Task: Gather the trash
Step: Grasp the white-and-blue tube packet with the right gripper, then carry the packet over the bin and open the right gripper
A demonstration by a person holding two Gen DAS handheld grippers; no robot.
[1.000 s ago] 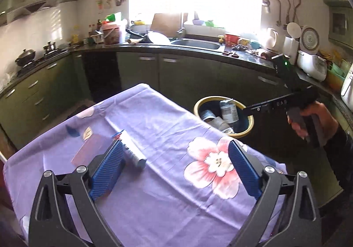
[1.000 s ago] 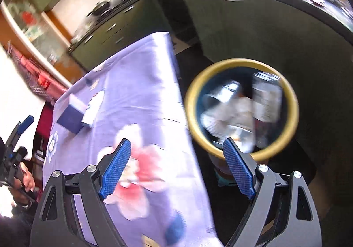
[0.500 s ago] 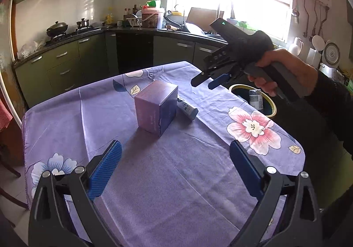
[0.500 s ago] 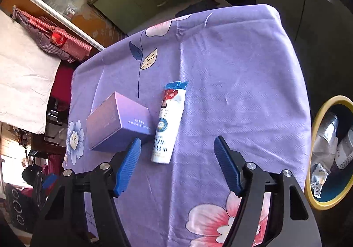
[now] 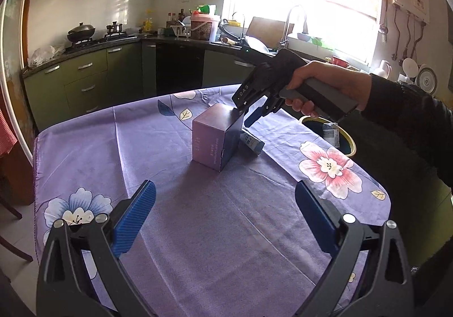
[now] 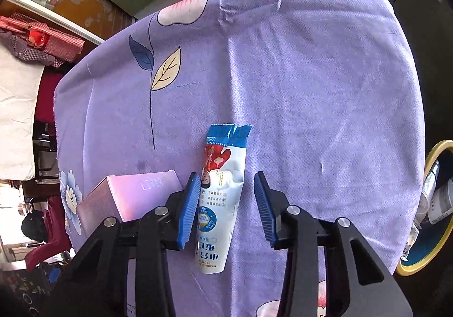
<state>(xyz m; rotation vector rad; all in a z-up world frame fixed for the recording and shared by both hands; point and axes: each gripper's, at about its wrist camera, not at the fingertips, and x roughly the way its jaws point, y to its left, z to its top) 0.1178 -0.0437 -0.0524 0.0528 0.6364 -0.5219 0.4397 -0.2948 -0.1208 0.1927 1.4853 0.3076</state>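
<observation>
Both hands have swung away from the bin since the earlier frames, and the right tongs (image 6: 226, 209) have just been closing, now straddling the sachet (image 6: 222, 198) that lay ahead of them half a second ago.

Left wrist view: the left tongs (image 5: 225, 215) hang spread wide over the near part of the table (image 5: 198, 232), nothing between the blue pads. Mid-table stands a purple box (image 5: 216, 138), upright. Just behind its right side only the sachet's (image 5: 253, 143) lower end shows; the rest is hidden by the box and by the right tongs (image 5: 249, 116), which a hand (image 5: 325, 85) in a dark sleeve tips steeply down onto it. Off the table's right edge sits a yellow-rimmed bin (image 5: 344, 135), mostly cut off by the hand and tool; one pale carton-like piece shows inside.

Right wrist view: the white and blue sachet lies flat on the purple flowered cloth, long axis running away from the camera, its torn blue end pointing to the table's far edge, the printed end toward the camera. The left pad (image 6: 189, 209) touches or nearly touches its side; the right pad (image 6: 263, 209) stands clear, so the tongs are not yet clamped. The box (image 6: 127, 198) sits just left of the left pad, partly behind the tool. At the right border the bin (image 6: 433, 152) is cut off; clear plastic bottles lie in it, details hard to read.
</observation>
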